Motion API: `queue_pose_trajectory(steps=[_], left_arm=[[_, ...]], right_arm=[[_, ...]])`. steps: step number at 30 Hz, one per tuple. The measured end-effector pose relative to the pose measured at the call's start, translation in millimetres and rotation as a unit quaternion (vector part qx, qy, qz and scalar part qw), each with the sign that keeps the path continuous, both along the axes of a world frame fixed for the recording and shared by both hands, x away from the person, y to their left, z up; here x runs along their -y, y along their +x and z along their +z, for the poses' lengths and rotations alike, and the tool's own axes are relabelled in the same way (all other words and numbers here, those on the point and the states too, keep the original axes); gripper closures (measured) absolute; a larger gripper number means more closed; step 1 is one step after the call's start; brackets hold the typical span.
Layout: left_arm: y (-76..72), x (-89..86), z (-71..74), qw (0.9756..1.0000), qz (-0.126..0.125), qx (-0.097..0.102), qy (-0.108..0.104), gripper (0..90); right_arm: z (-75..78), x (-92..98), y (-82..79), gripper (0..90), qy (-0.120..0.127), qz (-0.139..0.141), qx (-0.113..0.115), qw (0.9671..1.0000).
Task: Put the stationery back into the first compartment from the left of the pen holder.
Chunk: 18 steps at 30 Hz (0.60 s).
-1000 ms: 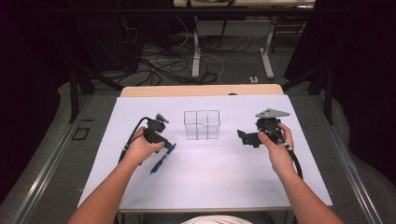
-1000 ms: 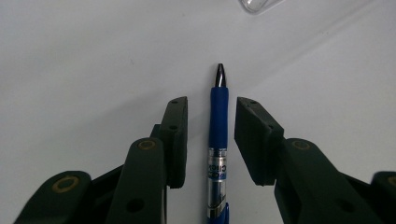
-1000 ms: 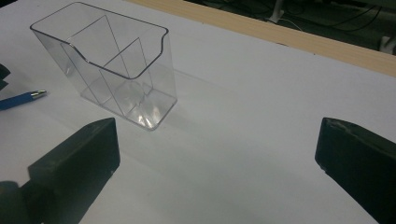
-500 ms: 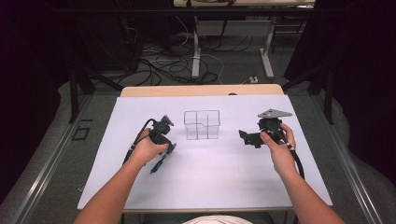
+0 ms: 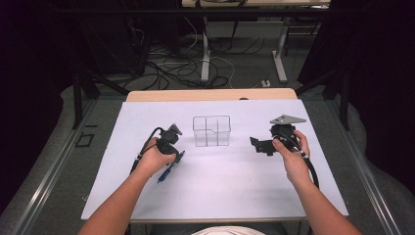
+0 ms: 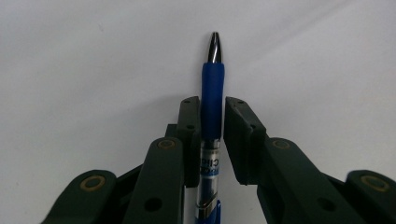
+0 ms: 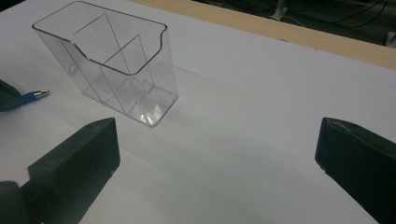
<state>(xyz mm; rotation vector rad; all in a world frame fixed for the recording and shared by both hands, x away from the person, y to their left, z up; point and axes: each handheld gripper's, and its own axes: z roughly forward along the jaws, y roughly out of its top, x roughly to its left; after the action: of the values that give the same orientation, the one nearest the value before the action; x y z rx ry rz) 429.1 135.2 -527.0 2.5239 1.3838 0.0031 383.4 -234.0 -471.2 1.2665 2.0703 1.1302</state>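
Left gripper (image 6: 212, 140) clamps pen (image 6: 212, 93) at rubber grip (light, stiff, slick barrel); I keep right gripper (image 7: 217, 154) wide open, holding nothing

Even overhead light is washing my white table (image 5: 220, 191) bright while the room behind is sitting dark. Soft shadows are pooling under my clear organizer (image 7: 112, 65), glare is glinting on the pen (image 6: 212, 93) tip, and my near jaws are blurring.

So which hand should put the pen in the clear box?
Probably the left. The left gripper has just been closing around the pen, while the right gripper stands open with nothing between its jaws beside the box.
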Motion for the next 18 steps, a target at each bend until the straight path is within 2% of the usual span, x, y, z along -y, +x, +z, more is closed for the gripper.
queue_pose_trajectory(steps=[9,15,18], left_arm=[[0.2,0.0,0.3,1.0000,-0.004,0.001,0.001,79.2],[0.1,-0.7,0.6,1.0000,-0.004,0.001,-0.001,79.4],[-0.3,-1.4,1.6,1.0000,0.000,-0.002,-0.009,79.5]], right_arm=[[1.1,-0.7,1.3,0.0,0.004,-0.003,0.000,1.0000],[0.8,-2.8,1.0,0.0,-0.003,0.000,0.001,1.0000],[0.8,-2.4,0.3,0.0,0.000,0.000,0.001,1.0000]])
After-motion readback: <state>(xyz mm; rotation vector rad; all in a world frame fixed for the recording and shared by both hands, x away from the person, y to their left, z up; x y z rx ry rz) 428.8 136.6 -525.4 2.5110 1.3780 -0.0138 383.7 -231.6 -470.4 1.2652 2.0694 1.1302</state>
